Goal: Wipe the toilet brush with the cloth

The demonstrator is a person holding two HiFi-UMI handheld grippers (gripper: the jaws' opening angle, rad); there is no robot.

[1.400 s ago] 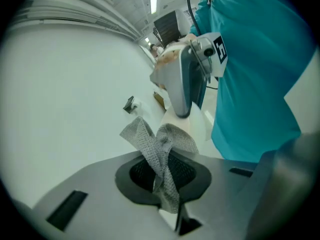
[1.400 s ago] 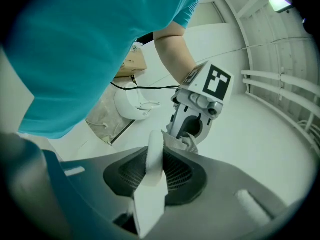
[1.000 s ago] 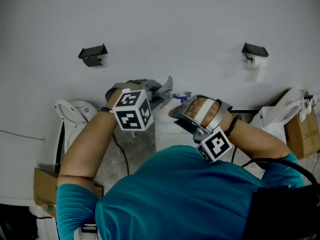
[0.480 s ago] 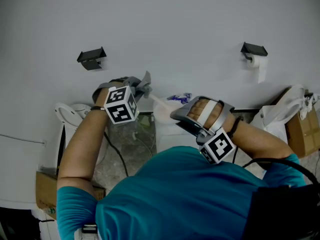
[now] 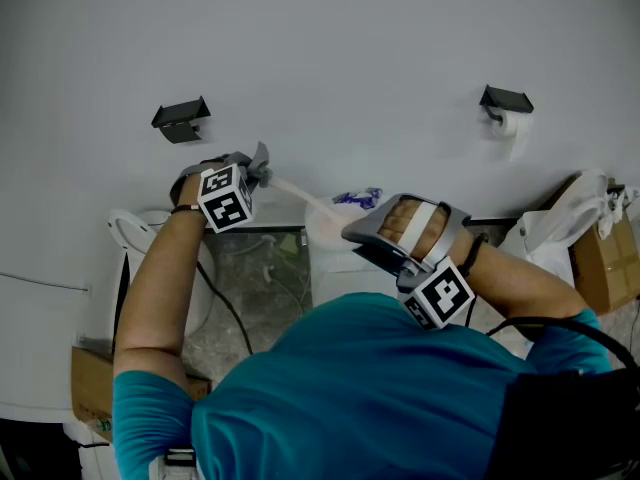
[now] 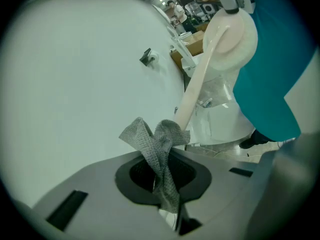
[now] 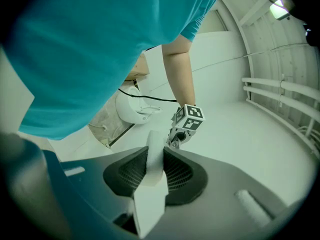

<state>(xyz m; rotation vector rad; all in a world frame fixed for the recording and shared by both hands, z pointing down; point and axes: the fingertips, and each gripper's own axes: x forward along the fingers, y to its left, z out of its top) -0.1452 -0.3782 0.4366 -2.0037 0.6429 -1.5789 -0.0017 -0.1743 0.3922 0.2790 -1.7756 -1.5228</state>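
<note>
My right gripper point(image 5: 350, 230) point(image 7: 155, 170) is shut on the thick end of the white toilet brush point(image 5: 300, 196) point(image 7: 154, 154). The brush's slim handle point(image 6: 195, 84) slants up and left towards my left gripper point(image 5: 257, 171) point(image 6: 161, 166). That gripper is shut on a grey woven cloth point(image 5: 261, 157) point(image 6: 157, 141), which is bunched against the far end of the handle. In the left gripper view a round white disc point(image 6: 234, 34) of the brush sits close to the right gripper. A small blue-purple thing point(image 5: 358, 198) lies by the right gripper's front; what it is I cannot tell.
A white toilet point(image 5: 150, 230) stands at the left, a white container point(image 5: 335, 253) below the brush. On the wall hang a black bracket point(image 5: 182, 118) and a paper-roll holder point(image 5: 505, 103). A white bag point(image 5: 560, 223) and cardboard boxes point(image 5: 605, 263) are at the right. A cable point(image 5: 235, 318) crosses the floor.
My left gripper has slid left and away from the right gripper with the cloth, baring more of the handle. The right gripper and brush have stayed put.
</note>
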